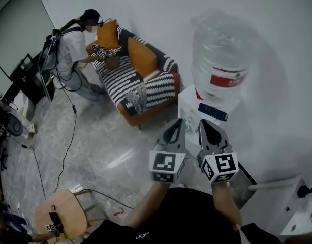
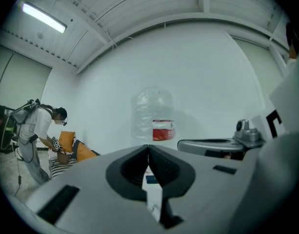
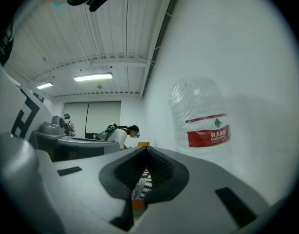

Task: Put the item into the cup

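Plainly, both grippers are held shut and empty before a water dispenser (image 1: 189, 104).

The left gripper (image 1: 175, 131) and the right gripper (image 1: 209, 132) are raised side by side. The jaws of each are pressed together at the tips, and nothing is caught between them, as is borne out by each gripper's own view. Neither the item nor the cup is shown in any view, so their places cannot be told. Such a scene is fitted equally by an item waiting to be fetched and by one lying in the cup already. Either way, it is judged that the grippers are best kept clear of the water bottle (image 1: 222, 55) and the water dispenser just ahead of them.
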